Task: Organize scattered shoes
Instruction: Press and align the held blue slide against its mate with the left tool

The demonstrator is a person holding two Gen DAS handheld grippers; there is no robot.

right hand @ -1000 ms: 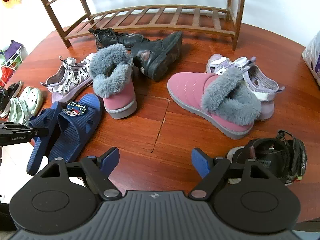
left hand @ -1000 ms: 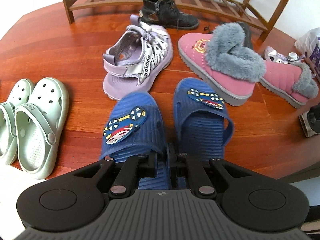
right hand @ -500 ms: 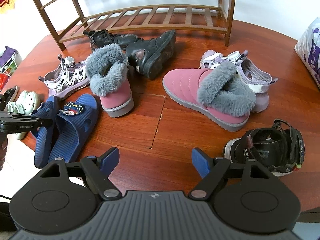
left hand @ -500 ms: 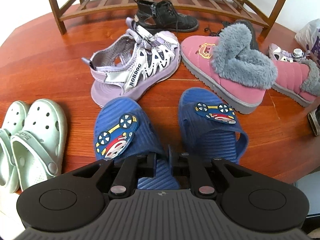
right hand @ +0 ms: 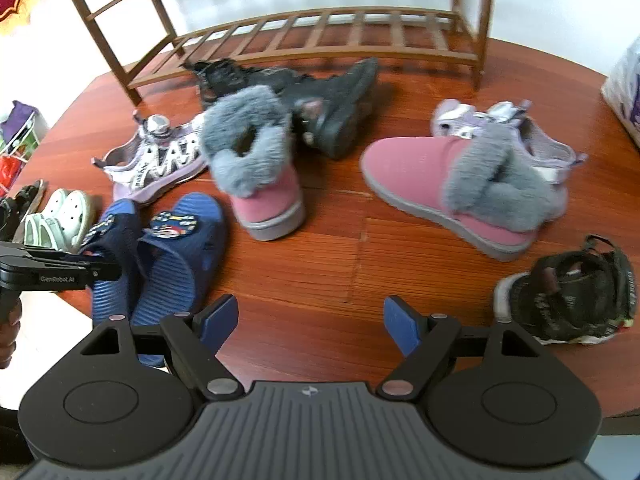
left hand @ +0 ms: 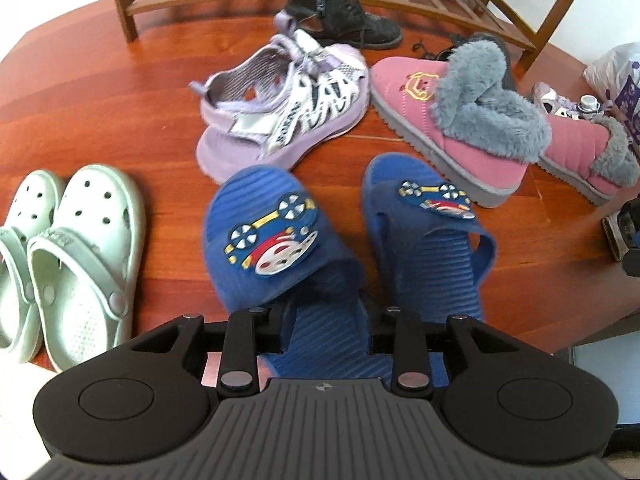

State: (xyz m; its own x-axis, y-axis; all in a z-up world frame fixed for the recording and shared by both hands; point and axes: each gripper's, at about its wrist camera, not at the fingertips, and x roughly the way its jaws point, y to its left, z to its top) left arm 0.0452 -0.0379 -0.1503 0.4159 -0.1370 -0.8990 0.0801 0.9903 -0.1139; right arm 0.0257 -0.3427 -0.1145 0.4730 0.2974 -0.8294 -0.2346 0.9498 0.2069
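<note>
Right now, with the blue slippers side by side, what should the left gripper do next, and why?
Probably back the left gripper away: its jaws are opening around the blue slippers' heel sides, and the pair already sits together on the table beside the green clogs.

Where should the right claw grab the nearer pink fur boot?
Take the pink fur boot by its grey fur cuff, coming down from above. It lies tilted with its toe pointing left; the cuff is its highest part, and the open right claw looks wide enough to span it.
</note>
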